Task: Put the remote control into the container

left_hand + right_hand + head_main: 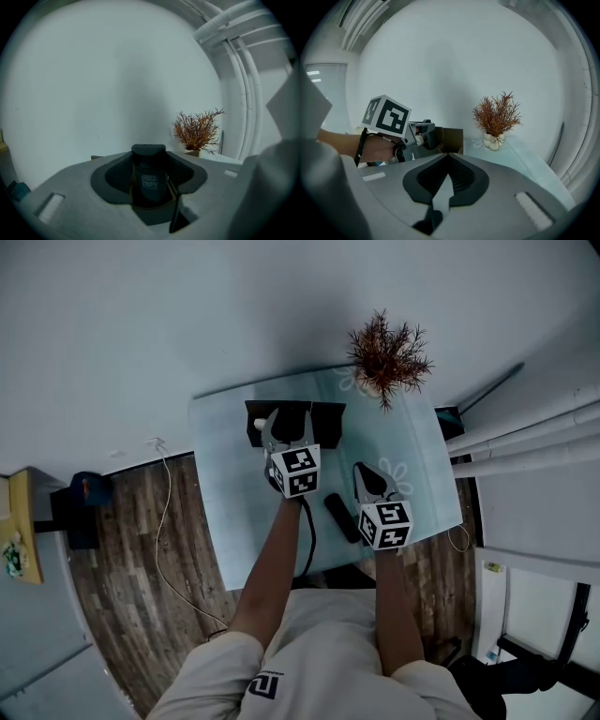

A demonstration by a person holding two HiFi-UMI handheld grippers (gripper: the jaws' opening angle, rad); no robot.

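A black remote control (149,168) stands upright between the jaws of my left gripper (151,201), which is shut on it. In the head view this left gripper (281,430) hangs over the black container (328,420) at the back of the table. The right gripper view shows the remote's end (426,134) just in front of the container's wall (451,138). My right gripper (367,478) is shut with nothing in it and hovers lower right of the container. Its pads (461,176) meet in its own view.
A second black, bar-shaped remote (340,518) lies on the light blue tablecloth (230,512) between my two forearms. A dried reddish plant (387,356) in a white pot stands at the table's back right. A white cable (167,521) trails on the wooden floor left of the table.
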